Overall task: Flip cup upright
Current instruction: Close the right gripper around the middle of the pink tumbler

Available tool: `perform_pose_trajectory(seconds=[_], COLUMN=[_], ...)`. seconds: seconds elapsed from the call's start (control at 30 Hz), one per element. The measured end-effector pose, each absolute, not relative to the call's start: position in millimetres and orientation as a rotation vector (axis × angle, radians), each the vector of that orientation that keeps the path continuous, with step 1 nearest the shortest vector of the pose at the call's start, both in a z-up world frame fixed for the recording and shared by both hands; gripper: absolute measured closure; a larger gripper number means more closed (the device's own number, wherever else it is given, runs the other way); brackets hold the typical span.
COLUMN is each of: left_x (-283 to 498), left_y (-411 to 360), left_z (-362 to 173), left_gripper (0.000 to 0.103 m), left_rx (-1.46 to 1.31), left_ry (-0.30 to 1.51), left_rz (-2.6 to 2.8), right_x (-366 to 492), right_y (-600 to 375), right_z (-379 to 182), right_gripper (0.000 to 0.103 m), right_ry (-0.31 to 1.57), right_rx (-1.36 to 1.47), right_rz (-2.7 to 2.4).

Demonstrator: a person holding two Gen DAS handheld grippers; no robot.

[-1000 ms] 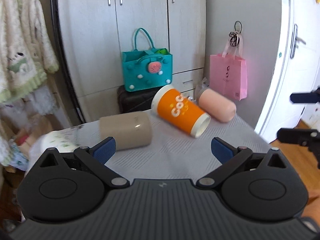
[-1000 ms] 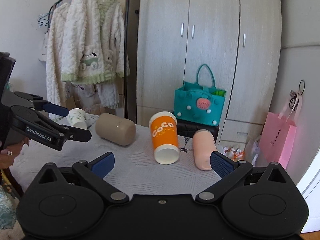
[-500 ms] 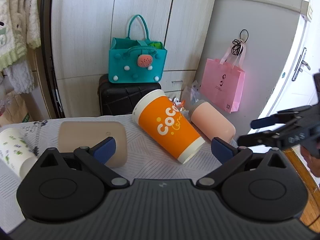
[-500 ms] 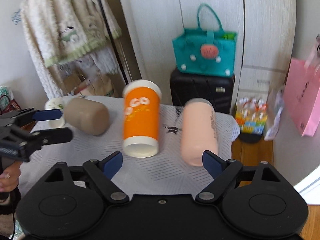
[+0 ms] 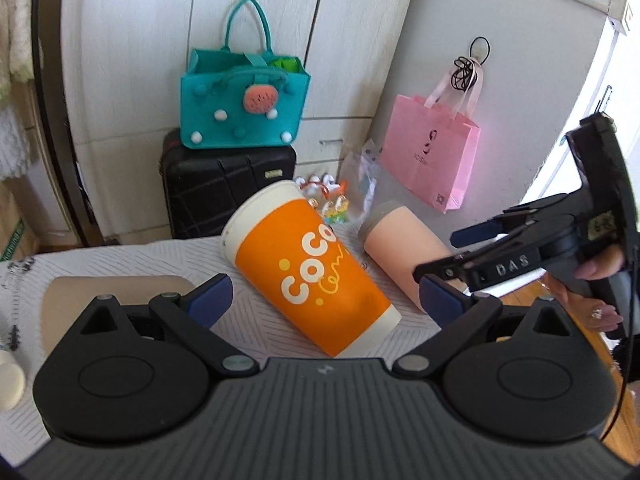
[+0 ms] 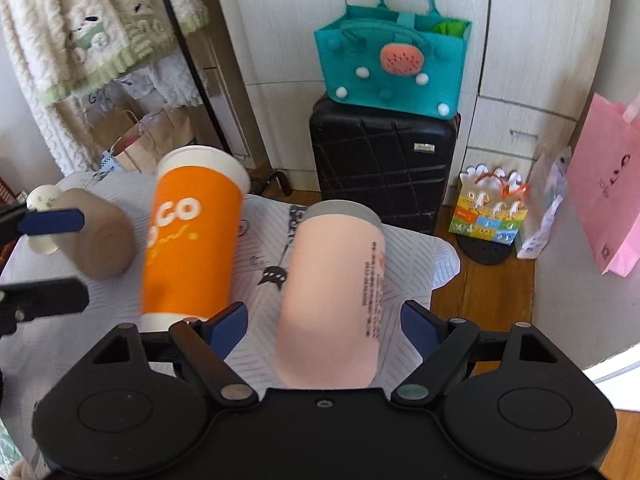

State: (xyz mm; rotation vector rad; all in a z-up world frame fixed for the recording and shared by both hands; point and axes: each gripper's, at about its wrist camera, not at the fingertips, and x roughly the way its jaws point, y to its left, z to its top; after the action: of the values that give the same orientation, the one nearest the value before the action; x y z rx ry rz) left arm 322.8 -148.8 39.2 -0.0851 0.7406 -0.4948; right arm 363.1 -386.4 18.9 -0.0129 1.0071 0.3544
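We see our left gripper built of matte black plastic, with two round discs, triangular cut-outs, silver pivot screws and blue pads on its fingers; our right gripper shares that build, its pads blue too; white letters "DAS" mark its finger; our right hand shows bare skin and pale pink nails.

The orange cup carried "COCO" in white letters along its side, with an orange scribble at 3 o'clock of them. The right gripper bore "DAS" on one finger arm. Small print ran down the pink cup, too blurred to read.
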Motion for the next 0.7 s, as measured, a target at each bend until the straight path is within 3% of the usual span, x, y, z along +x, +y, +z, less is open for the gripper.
perform_pose_trajectory(seconds=[0.2, 0.3, 0.7], left_x=[326, 325, 303], left_y=[-139, -136, -139], left_z=[32, 33, 39], left_gripper=[0.003, 0.003, 0.003], left_rx=[-0.093, -0.075, 0.000], left_ry=[0.762, 0.753, 0.676], left_rz=[-0.513, -0.505, -0.492], right_x=[383, 386, 356], right_y=[-388, -387, -386], right_z=[1, -3, 6], right_gripper=[0.016, 0.035, 0.035], right_ry=[1.042, 1.040, 0.973], right_rx=[0.004, 0.012, 0.047], right_rz=[0.360, 0.369, 0.308])
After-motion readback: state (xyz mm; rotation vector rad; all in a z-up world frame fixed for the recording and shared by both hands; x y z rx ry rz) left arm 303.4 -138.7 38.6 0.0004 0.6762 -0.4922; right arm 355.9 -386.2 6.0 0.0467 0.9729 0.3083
